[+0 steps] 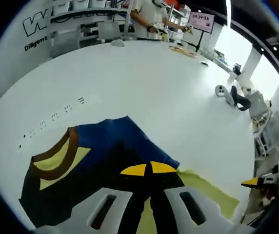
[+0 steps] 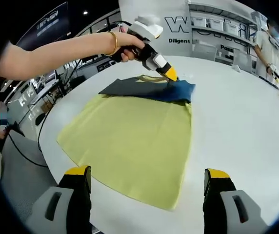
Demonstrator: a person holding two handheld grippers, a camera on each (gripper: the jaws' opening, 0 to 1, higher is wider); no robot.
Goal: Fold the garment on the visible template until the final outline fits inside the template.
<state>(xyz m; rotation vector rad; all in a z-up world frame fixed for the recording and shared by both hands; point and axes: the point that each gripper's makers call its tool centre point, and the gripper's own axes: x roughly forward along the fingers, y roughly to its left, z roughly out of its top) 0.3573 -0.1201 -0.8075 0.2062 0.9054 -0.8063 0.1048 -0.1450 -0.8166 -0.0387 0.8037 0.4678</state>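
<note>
Across the left gripper view, left claw (image 1: 148, 169) low in front, yellow tips drawn together and pinching the blue part of the garment (image 1: 110, 161) against the white desk (image 1: 144, 83); brown-and-yellow collar band to the left, a strip of yellow cloth trailing off to the right; small printed marks (image 1: 54, 117) on the desk just beyond the cloth, a person standing at shelves far off. Over in the right gripper view, right claw (image 2: 147, 181) spread wide, holding nothing, hovering just short of the near hem of the garment (image 2: 134, 141); yellow body lying flat and mostly unfolded, with the dark blue upper part turned over at the far edge; left claw (image 2: 170, 74) there, held by a hand (image 2: 125, 51), tips closed on that blue fold. No template outline clear enough to make out under the cloth. Judged early in the task: one top fold under way, most of the folding not yet done, fit inside the template unproven.
</note>
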